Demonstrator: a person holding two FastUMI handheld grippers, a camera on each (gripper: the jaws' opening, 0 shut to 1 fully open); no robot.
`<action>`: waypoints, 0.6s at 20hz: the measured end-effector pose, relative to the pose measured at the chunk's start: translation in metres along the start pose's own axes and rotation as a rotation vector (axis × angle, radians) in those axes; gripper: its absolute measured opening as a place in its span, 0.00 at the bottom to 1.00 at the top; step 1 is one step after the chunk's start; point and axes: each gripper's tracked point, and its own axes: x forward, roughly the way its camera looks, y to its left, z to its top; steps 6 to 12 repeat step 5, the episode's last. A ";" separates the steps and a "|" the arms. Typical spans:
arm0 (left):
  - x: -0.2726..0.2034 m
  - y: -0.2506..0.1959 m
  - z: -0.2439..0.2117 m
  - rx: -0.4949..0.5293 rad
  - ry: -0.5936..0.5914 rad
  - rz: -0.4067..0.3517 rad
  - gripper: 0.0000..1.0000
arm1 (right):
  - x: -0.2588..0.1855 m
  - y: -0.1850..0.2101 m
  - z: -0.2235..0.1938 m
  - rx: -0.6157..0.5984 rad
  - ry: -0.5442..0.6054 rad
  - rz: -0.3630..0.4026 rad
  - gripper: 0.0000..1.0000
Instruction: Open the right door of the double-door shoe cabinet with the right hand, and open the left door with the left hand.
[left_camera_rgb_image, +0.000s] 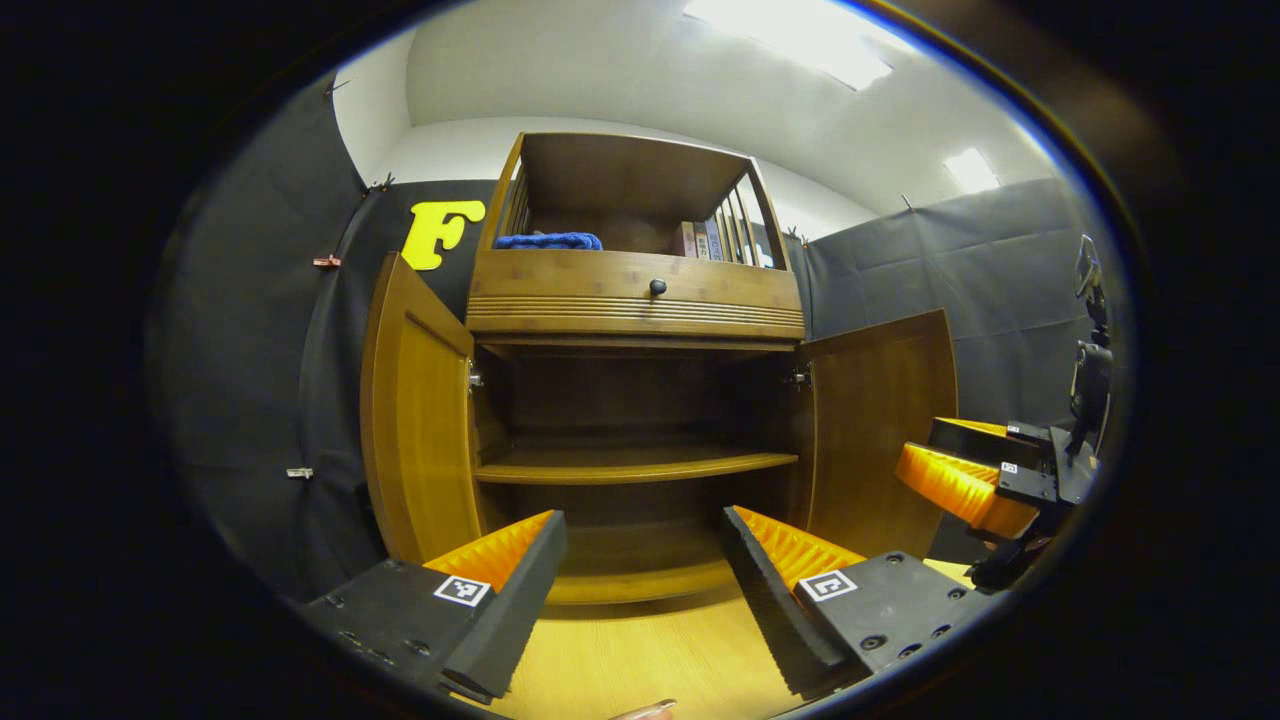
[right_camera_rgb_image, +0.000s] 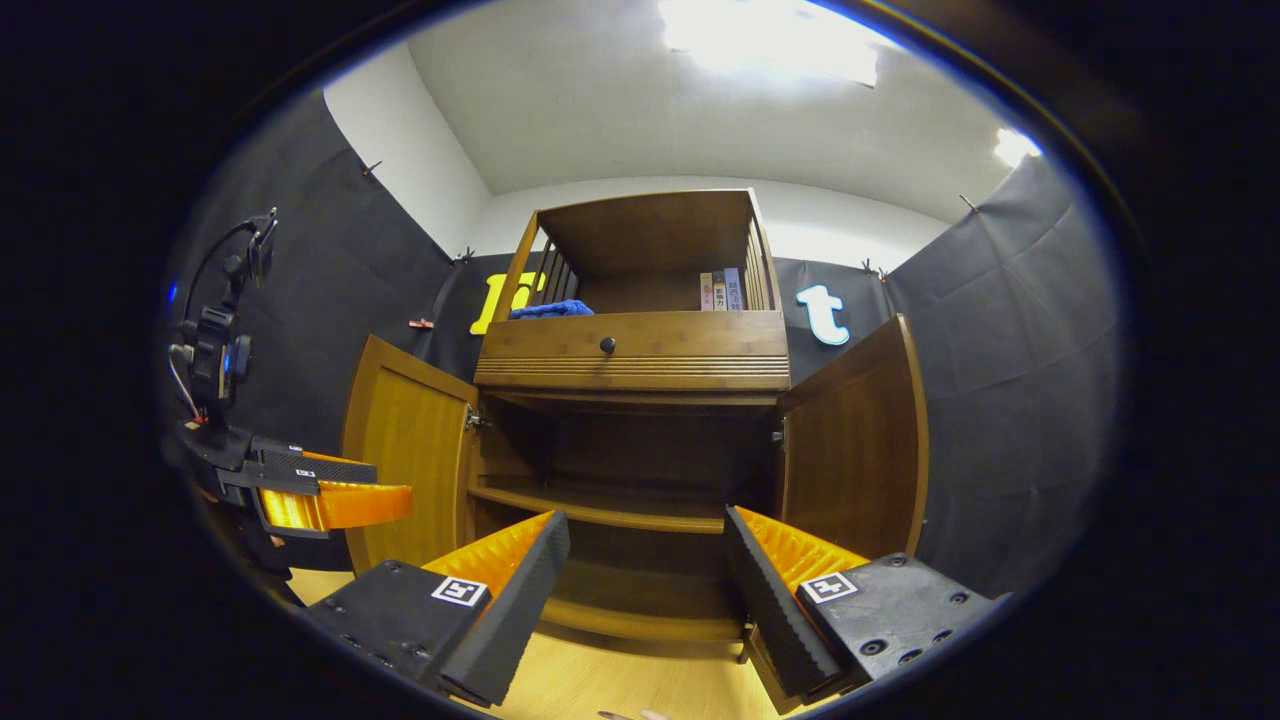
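Claws (left_camera_rgb_image: 640, 570) apart; cabinet (left_camera_rgb_image: 640, 300) base hidden

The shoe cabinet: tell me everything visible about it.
The shoe cabinet looks like warm brown wood. Its left door and right door both stand swung wide open, showing a bare inner shelf. Above sits a drawer with a dark round knob, then an open slatted compartment holding a blue cloth and some books. Nothing grips it.
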 end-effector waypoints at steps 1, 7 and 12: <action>0.001 -0.002 0.000 0.000 0.001 -0.002 0.96 | -0.001 0.000 0.000 -0.001 -0.001 -0.001 0.98; 0.001 -0.003 0.001 -0.001 -0.002 -0.003 0.96 | -0.002 -0.001 0.001 0.002 -0.001 -0.003 0.98; 0.001 -0.003 0.001 -0.001 -0.002 -0.003 0.96 | -0.002 -0.001 0.001 0.002 -0.001 -0.003 0.98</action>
